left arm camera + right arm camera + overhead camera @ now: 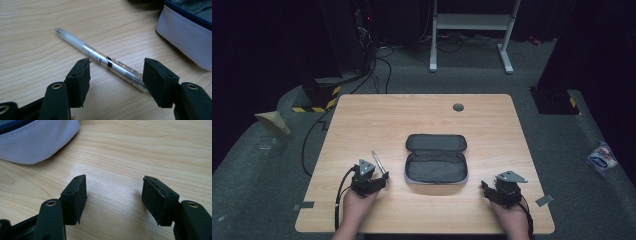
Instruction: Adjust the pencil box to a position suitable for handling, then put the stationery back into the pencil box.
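A clear silver pen (pixel 378 162) lies on the wooden table (pixel 362 115), left of an unzipped grey pencil case (pixel 436 159) whose lid is folded back. My left gripper (pixel 382 181) is open right at the pen's near end. In the left gripper view the pen (pixel 100 58) lies slanted across the gap between the jaws of the left gripper (pixel 116 75), its back end against the right jaw, and the case's pale wall (pixel 190 37) is at the upper right. My right gripper (pixel 486 188) rests open on bare wood right of the case. Nothing lies between the right gripper (pixel 114 195) jaws, beyond which is the case corner (pixel 37 142).
A round grey grommet (pixel 458 107) sits near the table's far edge. Beyond the table stand a white desk frame (pixel 472 30), dark equipment and cables on the carpet. A white packet (pixel 602 156) lies on the floor at the right.
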A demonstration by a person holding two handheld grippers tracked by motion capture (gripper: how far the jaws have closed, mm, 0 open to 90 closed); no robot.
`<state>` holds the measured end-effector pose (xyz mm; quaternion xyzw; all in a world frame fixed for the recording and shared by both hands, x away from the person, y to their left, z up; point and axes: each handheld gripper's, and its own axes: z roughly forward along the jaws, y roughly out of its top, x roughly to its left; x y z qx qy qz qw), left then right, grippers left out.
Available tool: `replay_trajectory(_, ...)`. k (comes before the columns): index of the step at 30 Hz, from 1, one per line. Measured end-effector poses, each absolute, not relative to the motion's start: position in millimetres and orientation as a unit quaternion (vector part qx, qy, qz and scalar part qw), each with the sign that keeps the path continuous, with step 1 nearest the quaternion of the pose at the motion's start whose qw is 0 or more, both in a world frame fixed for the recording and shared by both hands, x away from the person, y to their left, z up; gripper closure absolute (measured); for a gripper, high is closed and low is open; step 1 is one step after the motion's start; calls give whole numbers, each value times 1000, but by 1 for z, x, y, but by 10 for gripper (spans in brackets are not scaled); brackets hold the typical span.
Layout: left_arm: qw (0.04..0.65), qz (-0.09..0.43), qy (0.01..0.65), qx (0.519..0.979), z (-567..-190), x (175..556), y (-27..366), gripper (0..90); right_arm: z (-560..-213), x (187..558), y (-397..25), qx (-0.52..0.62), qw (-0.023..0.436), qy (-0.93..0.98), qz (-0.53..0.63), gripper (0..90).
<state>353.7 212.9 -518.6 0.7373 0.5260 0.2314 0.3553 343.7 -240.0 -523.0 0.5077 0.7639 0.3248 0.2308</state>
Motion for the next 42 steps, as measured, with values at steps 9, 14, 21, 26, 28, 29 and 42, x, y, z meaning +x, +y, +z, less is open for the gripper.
replay_trajectory(9, 327, 235, 541, 738, -524, 370, 207, 394, -523, 343, -239, 509, 232, 763, 324, 367)
replay_trajectory(14, 323, 239, 537, 742, -523, 368, 208, 453, -523, 343, -239, 506, 236, 764, 323, 370)
replay_trajectory(21, 325, 233, 521, 754, -522, 362, 211, 574, -523, 343, -239, 505, 236, 764, 324, 373)
replay_trajectory(26, 323, 229, 509, 765, -521, 355, 215, 638, -523, 342, -238, 504, 237, 765, 323, 378)
replay_trajectory(28, 324, 228, 506, 766, -521, 354, 215, 664, -523, 342, -238, 504, 237, 765, 323, 379)
replay_trajectory(29, 324, 227, 504, 768, -520, 353, 216, 664, -523, 342, -238, 504, 237, 765, 323, 379)
replay_trajectory(42, 330, 212, 467, 793, -520, 343, 223, 737, -523, 342, -239, 505, 234, 765, 325, 386)
